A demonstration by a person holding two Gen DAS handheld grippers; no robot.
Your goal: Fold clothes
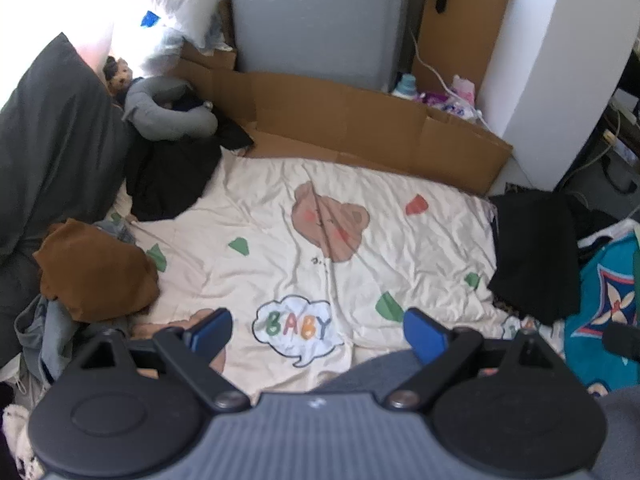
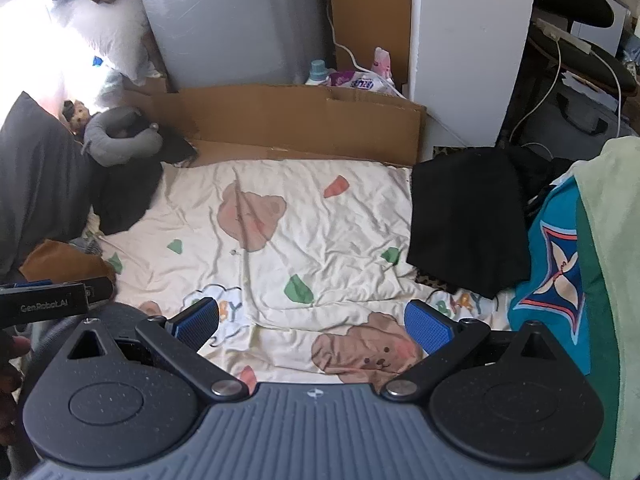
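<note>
A: Where are the clothes?

B: Take the cream bear sheet (image 1: 304,240) as the marker. A folded black garment (image 1: 536,252) lies on its right edge, a brown garment (image 1: 96,272) is bunched at its left edge, and a dark pile (image 1: 168,176) sits at its far left corner, below a grey neck pillow (image 1: 168,112).

A: And the hand-held grippers?

B: The left hand-held gripper (image 1: 320,332) hangs above the sheet's near edge, jaws spread wide, holding nothing. The right hand-held gripper (image 2: 316,324) is the same, wide and empty, with a teal cloth (image 2: 556,264) off the sheet's right side
</note>
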